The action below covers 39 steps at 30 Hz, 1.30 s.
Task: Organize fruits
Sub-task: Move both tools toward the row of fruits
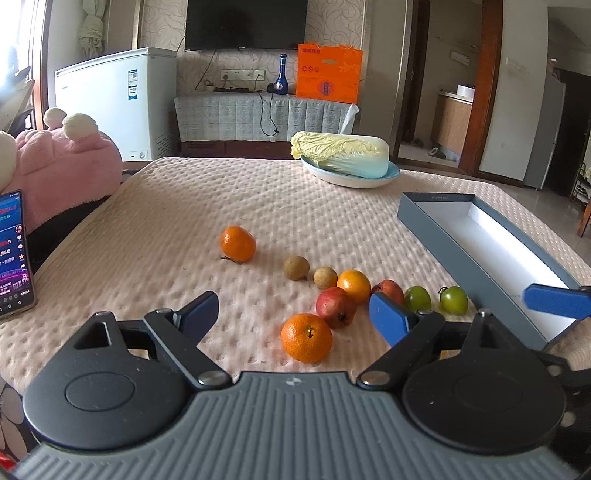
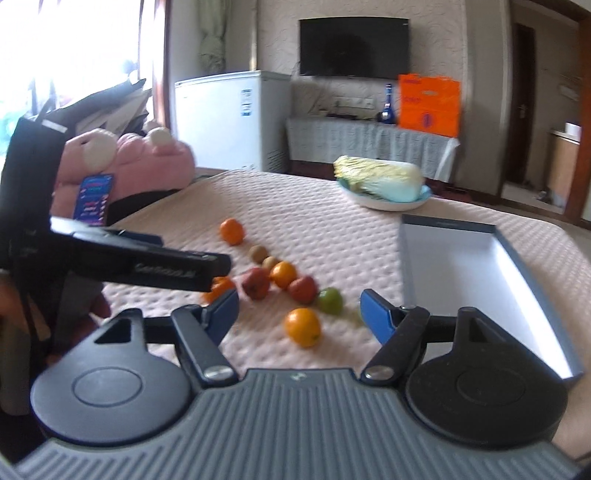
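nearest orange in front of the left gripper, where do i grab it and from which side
Grip the nearest orange across its round middle, coming straight forward and down with the open left gripper. Its left side is clear; a red fruit sits close behind on the right, so keep that finger shallow.

Three oranges (image 1: 306,337), two pomegranates (image 1: 336,307), two longans (image 1: 296,268), two green tomatoes (image 1: 453,300), one box (image 1: 465,254)

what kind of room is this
Most likely a living room in a home: a wall-mounted TV, a white chest freezer beside it, and a pink plush toy next to the padded table holding the fruit.
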Motion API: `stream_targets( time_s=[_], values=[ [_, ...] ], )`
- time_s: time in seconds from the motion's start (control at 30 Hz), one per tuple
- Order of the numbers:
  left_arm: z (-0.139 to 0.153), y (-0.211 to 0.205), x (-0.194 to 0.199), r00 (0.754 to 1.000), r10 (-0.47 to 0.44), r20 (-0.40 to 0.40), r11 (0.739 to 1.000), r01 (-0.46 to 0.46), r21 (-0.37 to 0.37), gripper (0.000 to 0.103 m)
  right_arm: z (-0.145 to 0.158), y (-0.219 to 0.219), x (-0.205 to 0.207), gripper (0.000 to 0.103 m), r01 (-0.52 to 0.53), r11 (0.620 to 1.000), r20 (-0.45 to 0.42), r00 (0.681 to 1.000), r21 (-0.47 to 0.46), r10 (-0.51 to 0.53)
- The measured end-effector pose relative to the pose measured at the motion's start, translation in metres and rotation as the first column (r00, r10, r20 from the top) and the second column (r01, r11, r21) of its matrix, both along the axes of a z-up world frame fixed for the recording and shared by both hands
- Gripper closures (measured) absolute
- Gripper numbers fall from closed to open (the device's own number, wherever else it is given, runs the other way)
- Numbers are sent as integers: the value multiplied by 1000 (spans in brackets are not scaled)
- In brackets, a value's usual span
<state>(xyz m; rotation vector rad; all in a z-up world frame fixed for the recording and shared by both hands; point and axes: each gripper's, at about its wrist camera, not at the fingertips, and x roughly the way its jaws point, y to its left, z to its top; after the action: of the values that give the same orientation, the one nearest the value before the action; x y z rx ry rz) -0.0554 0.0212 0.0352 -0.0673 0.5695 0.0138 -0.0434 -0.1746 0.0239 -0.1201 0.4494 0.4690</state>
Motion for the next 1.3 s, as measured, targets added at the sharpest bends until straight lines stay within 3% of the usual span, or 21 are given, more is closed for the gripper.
stream_targets(
  time_s=[0.03,0.13,0.33,0.43,0.87,1.17,1.23,1.3],
  values=[
    [0,0,0,1000,-2,0,1000,2,2,11,-1,1,-2,40,-3,1000,-1,1000,-7,3],
    [-2,2,0,1000,-8,-2,1000,8,-4,12,-7,-1,4,48,10,1000,-43,999,-5,-10],
    [-8,-1,3,999,-40,-18,999,39,-4,13,-19,-10,17,49,58,998,-102,993,12,-57],
    [-11,-3,5,998,-56,-27,998,55,-2,16,-20,-7,22,55,48,998,-112,993,27,-44],
    [-33,2,24,990,-44,-132,999,40,-27,29,-37,16,46,57,1,995,-117,993,-100,-13],
    [-41,-6,30,987,-57,-147,998,57,-4,42,-43,19,54,57,-26,993,-153,988,-118,8],
    [-42,-7,31,988,-58,-146,998,58,-7,44,-44,21,55,65,-32,992,-159,987,-120,12],
    [-42,-8,31,988,-57,-144,998,57,-7,44,-46,22,57,66,-37,992,-170,985,-120,17]
  ],
)
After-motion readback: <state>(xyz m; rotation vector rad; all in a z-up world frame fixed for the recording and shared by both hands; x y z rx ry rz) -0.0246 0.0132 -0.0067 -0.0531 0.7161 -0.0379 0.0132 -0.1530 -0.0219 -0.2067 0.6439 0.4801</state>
